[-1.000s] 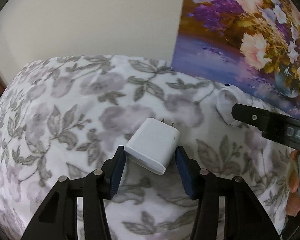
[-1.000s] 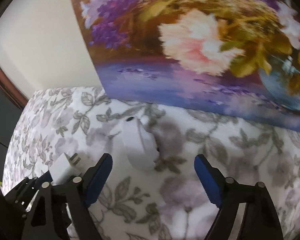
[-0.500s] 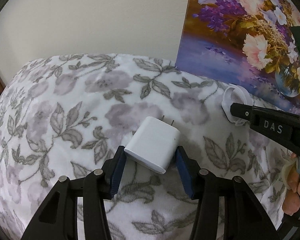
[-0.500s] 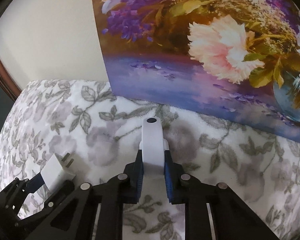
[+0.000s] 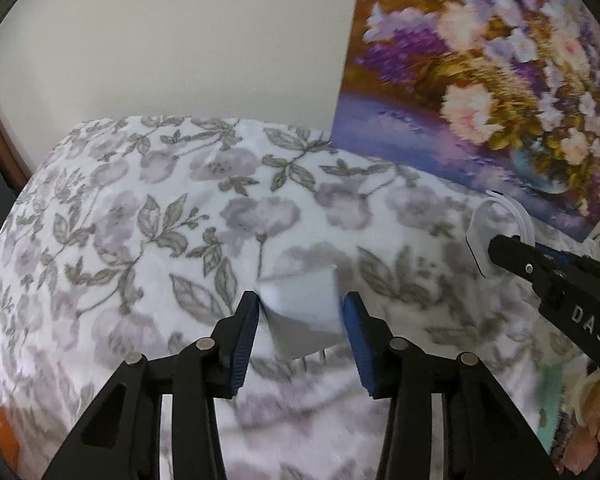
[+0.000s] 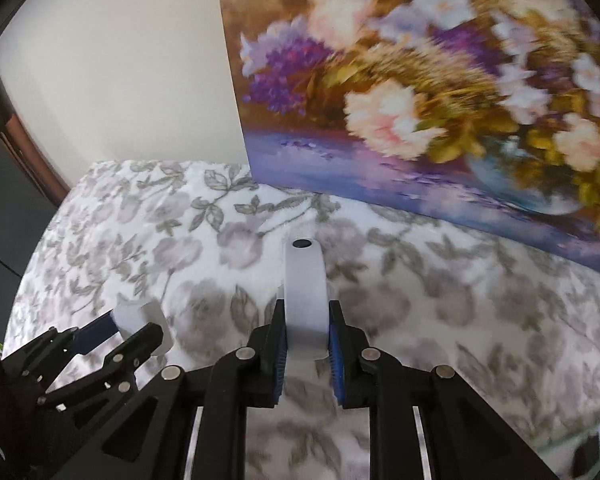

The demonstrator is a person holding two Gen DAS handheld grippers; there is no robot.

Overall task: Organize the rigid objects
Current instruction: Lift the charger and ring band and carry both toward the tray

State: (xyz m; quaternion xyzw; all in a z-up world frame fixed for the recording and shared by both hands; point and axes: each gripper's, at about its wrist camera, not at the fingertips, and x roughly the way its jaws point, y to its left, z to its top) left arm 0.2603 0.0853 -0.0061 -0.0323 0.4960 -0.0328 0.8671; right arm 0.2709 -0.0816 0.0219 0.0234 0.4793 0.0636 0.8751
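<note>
In the left wrist view, our left gripper (image 5: 300, 316) sits at lower centre, its two blue-padded fingers (image 5: 244, 340) clamped on a white charger (image 5: 302, 316). The charger is blurred, tilted, and seems raised off the cloth, though we cannot be sure. At the right edge of that view our right gripper (image 5: 496, 246) reaches in from the lower right, closed on a white oval device (image 5: 500, 232).

In the right wrist view, the right gripper (image 6: 306, 340) is at lower centre, its pads (image 6: 280, 356) pressed tight on either side of the device (image 6: 305, 296), which stands on its narrow edge and points up the frame, a small dark dot near its far end. At the lower left of this view the left gripper (image 6: 140, 332) appears with the charger (image 6: 138, 316) between its fingers.

Under both lies a white cloth (image 5: 140, 220) printed with grey flowers and leaves, filling the middle and lower frame. Behind it, at the upper right, a flower painting (image 6: 420, 100) leans against a pale wall (image 5: 180, 40).

We judge the task to be in its early or middle part: both things are gripped, neither is set down in a tidy spot. No box, tray or clear destination shows, so where they belong cannot be told. Placing and releasing both remains.
</note>
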